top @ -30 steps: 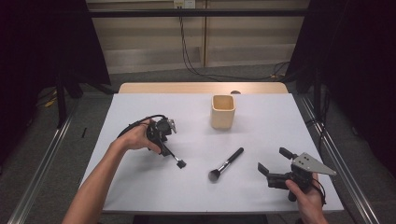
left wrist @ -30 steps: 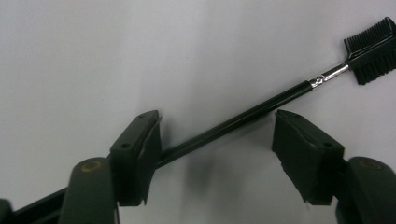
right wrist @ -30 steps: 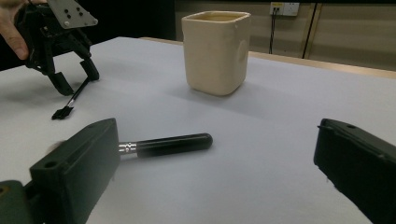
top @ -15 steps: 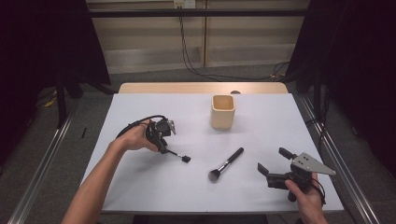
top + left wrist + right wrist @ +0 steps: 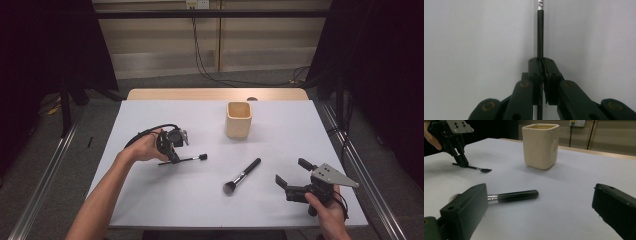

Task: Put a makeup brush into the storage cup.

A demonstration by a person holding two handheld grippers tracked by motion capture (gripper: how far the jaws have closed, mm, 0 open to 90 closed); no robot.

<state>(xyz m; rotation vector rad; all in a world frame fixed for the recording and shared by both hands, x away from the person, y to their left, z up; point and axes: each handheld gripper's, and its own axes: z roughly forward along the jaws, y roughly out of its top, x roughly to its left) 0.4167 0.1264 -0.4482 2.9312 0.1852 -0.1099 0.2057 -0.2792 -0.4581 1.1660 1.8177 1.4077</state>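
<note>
Object in hand: thin black make-up brush with a slim rod handle, silver ferrule and small flat black head (image 5: 186,159), lying on the white table (image 5: 150,200).
Position: handle runs straight out ahead of the left gripper (image 5: 169,151); its head points away from the jaws, toward the middle of the table.
Handling, judged: very light, stiff along the handle, smooth and narrow, so liable to swivel or slip in a loose pinch. Bristle end is soft and best left untouched.
Grip point, judged: present hold sits near the tail of the handle (image 5: 540,37); a hold nearer the ferrule would balance better, but the weight is slight enough for this one to serve.
Left gripper state: jaws have just been closing and are now pressed together on the handle, which passes between the pads in the left gripper view. Tips rest at table level.
Right gripper state: right gripper (image 5: 295,176) has its jaws spread wide, holding nothing, resting low near the table's near edge.
Ahead of right gripper: larger black-handled powder brush with silver ferrule and dark fluffy head (image 5: 516,195), lying flat, untouched.
Beyond that: cream square ceramic cup (image 5: 238,119), upright, well apart from both grippers.
Risk, judged: brush may rotate about the pinch on lifting.
</note>
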